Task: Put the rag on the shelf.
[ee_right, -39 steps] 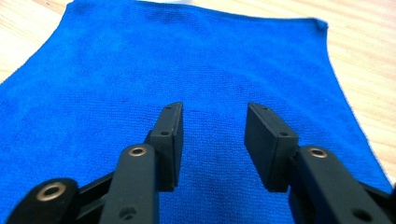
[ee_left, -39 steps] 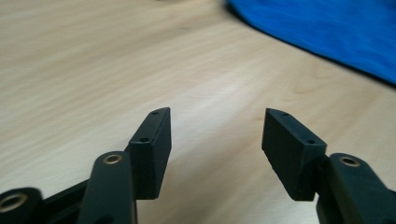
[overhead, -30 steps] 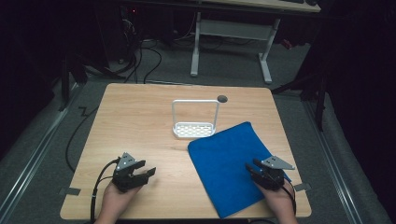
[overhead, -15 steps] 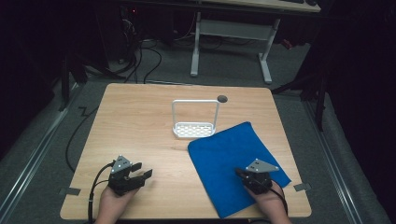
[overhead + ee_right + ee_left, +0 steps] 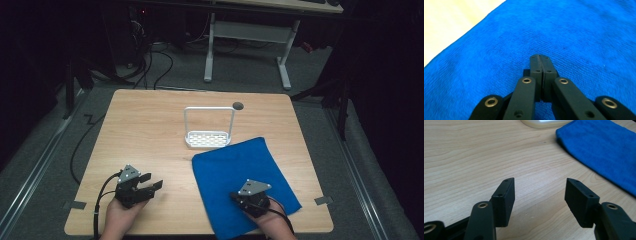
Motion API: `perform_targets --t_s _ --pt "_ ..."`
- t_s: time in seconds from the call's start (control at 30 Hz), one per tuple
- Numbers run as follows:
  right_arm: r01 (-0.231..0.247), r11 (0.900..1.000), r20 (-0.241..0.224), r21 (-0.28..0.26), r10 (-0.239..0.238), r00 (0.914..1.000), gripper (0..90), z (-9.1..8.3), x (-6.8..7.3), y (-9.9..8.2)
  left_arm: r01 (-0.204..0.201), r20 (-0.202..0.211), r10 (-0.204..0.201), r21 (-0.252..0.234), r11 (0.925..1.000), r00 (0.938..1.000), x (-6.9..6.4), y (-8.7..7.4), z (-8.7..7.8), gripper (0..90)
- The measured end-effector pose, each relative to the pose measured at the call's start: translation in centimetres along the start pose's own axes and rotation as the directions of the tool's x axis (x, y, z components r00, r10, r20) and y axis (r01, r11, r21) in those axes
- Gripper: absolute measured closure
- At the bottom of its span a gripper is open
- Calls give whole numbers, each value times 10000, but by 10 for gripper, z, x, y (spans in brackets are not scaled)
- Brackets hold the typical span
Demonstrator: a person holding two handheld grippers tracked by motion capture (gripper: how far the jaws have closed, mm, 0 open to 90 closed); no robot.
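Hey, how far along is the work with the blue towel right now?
Barely begun. The towel lies flat and unfolded beside the white rack. In hand: the right gripper is over the towel's near part, jaws shut, no cloth visibly pinched between them. The left gripper waits open over bare table. Any folding or moving is left.

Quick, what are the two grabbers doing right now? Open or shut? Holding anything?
Left gripper: open, holding nothing, over the wooden table.
Right gripper: jaws shut together above the blue cloth, nothing between them.

A white rack (image 5: 209, 131) stands on the wooden table (image 5: 145, 125), perhaps plastic.
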State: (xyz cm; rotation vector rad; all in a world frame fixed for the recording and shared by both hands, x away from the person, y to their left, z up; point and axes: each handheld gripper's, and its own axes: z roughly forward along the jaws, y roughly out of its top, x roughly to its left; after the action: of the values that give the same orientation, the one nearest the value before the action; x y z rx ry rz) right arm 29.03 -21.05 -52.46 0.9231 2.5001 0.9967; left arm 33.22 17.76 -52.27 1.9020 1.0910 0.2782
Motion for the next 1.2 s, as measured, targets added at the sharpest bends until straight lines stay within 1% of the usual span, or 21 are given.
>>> perform_targets --t_s 0.1,0.13,0.17,0.27,0.37,0.4,0.43,0.47,0.5,0.6,0.67,0.7,0.73,0.8,0.87,0.9,1.03,1.1,1.13,1.17,1.2 --pt "401 9992 -526 -20 -401 9978 900 5 17 6 -79 297 74 150 9999 9995 -9 1 5 423" --pt "401 9992 -526 -20 -401 9978 900 5 17 6 -79 297 74 150 9999 9995 -9 1 5 430" --pt "711 9975 -672 -44 -712 9952 900 7 25 10 -209 567 192 288 9994 9982 -16 1 10 434" --pt "649 9969 -573 -449 -675 9961 900 2 23 14 -401 1098 342 521 9978 9934 -31 2 18 456" --pt "187 9975 -95 -677 -194 9998 900 -7 7 11 -801 1591 684 684 9944 9849 -54 2 28 475" --pt "187 9975 -95 -677 -194 9998 900 -7 7 11 -801 1591 684 684 9944 9849 -54 2 28 483" --pt "-100 9970 359 -766 128 9993 900 -13 -6 7 -1199 1719 1061 719 9902 9794 -69 3 34 496" --pt "-100 9970 359 -766 128 9993 900 -13 -6 7 -1199 1719 1061 719 9902 9794 -69 3 34 515" --pt "-380 9958 797 -832 447 9958 900 -20 -20 1 -1372 2051 1208 680 9882 9713 -81 4 40 536" --pt "-715 9938 1496 -846 836 9852 900 -28 -39 -8 -1537 2586 1262 889 9841 9577 -94 3 51 619" --pt "-940 9924 1885 -795 1076 9762 900 -32 -51 -13 -1848 2839 1441 1220 9752 9480 -102 1 58 665" --pt "-1053 9916 2065 -755 1189 9712 900 -33 -56 -16 -2019 2884 1599 1221 9718 9441 -106 0 59 679" --pt "-1170 9906 2249 -705 1301 9657 900 -33 -60 -19 -2131 2875 1703 1244 9691 9425 -108 0 60 687" --pt "-1399 9889 2363 -506 1479 9604 900 -31 -65 -24 -2200 2863 1749 1334 9663 9420 -108 1 60 697" --pt "-1425 9891 2362 -367 1472 9605 900 -29 -66 -25 -2225 2837 1776 1346 9656 9423 -108 1 59 704" --pt "-1440 9895 2314 -85 1421 9624 900 -25 -65 -27 -2217 2837 1771 1332 9660 9424 -107 1 59 714" --pt "-1298 9915 1926 -38 1281 9729 900 -23 -53 -26 -2126 2503 1750 1318 9682 9522 -93 1 53 718" --pt "-1247 9922 1614 6 1229 9792 900 -23 -43 -25 -2031 2231 1703 1332 9701 9598 -83 1 49 720" --pt "-1247 9922 1614 6 1229 9792 900 -23 -43 -25 -2031 2231 1703 1332 9701 9598 -83 1 49 720" --pt "-1292 9916 1380 -4 1280 9821 900 -23 -38 -24 -1966 2054 1669 1337 9713 9643 -78 1 47 719" --pt "-1119 9937 989 5 1113 9888 899 -21 -29 -22 -1715 1810 1461 1332 9761 9726 -66 1 42 719"
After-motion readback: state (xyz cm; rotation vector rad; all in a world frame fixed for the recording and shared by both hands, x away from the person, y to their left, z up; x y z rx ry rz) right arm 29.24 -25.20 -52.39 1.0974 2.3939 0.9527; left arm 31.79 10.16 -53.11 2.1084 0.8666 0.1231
